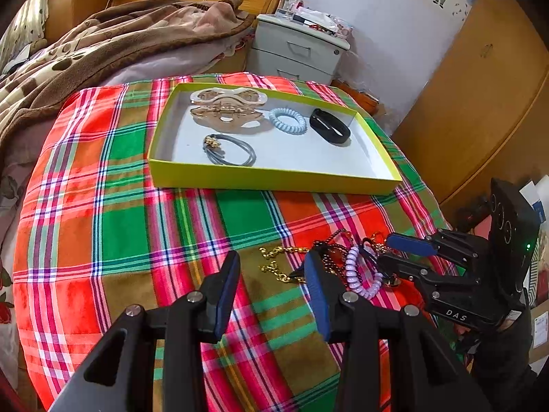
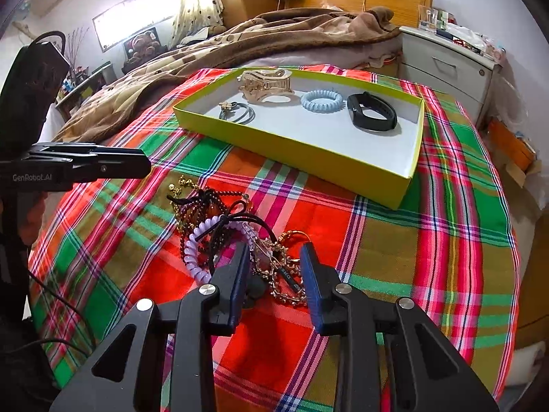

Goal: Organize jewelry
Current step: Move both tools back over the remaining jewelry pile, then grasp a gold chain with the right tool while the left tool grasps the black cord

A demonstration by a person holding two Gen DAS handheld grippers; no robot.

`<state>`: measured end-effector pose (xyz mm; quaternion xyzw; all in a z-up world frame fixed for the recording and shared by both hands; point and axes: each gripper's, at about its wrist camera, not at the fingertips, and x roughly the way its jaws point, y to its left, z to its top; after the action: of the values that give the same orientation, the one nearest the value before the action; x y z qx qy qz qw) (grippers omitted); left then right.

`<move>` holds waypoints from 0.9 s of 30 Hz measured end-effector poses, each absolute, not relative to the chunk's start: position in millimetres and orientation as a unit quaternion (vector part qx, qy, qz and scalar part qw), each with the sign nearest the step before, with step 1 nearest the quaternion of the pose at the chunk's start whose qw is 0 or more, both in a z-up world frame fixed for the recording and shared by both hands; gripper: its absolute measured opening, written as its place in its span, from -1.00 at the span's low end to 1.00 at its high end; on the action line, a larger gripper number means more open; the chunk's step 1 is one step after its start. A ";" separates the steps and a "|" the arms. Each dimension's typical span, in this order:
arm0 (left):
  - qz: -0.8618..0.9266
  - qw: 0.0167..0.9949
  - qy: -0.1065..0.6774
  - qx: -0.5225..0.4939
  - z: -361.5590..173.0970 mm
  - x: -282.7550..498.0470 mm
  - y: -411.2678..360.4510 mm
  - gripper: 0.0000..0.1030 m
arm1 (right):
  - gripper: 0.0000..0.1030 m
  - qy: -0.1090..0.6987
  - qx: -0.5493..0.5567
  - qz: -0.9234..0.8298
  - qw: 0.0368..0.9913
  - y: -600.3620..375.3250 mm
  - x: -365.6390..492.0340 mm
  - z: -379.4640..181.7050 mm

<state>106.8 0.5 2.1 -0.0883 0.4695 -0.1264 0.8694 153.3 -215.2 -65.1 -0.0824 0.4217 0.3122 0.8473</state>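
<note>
1. Tray [image 1: 271,176] at the far side already holds four pieces: hair claw [image 1: 226,110], blue coil tie [image 1: 287,120], black band [image 1: 330,126], grey ties [image 1: 231,151].
2. Tangled pile [image 2: 240,240] (chains, lilac coil) remains near me on the plaid cloth [image 1: 137,233].
3. My right gripper [image 2: 274,264] straddles the pile, jaws apart; left gripper [image 1: 271,274] open, empty.

Both cams sit low over the plaid cloth [image 1: 103,233], close in, looking toward the headboard. Left's aims from the left, right's from the right; both catch the tray [image 1: 274,178] and jewelry pile [image 2: 233,240].
</note>
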 end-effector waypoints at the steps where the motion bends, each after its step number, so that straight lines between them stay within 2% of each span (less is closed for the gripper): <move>1: -0.129 0.869 0.470 -0.087 2.3 106.4 -1.2 -0.21 | -0.40 0.421 -0.083 0.311 0.848 -215.8 153.1 -65.2; 2: -0.130 0.869 0.470 -0.085 2.6 106.1 -2.6 -0.21 | -0.63 0.419 -0.084 0.309 0.850 -215.9 152.6 -65.1; 15: -0.160 0.861 0.477 -0.081 2.1 104.3 -25.2 -0.21 | -0.64 0.390 -0.043 0.297 0.871 -229.4 145.6 -49.9; 27: -0.209 0.837 0.503 -0.051 -2.3 108.3 -85.2 -0.21 | -0.64 0.370 -0.001 0.268 0.890 -258.5 137.0 -39.5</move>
<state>108.3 -85.2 -2.3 -0.0510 0.5033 -0.2094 0.8368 137.0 -258.5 -39.5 -0.0008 0.3697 0.2676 0.8898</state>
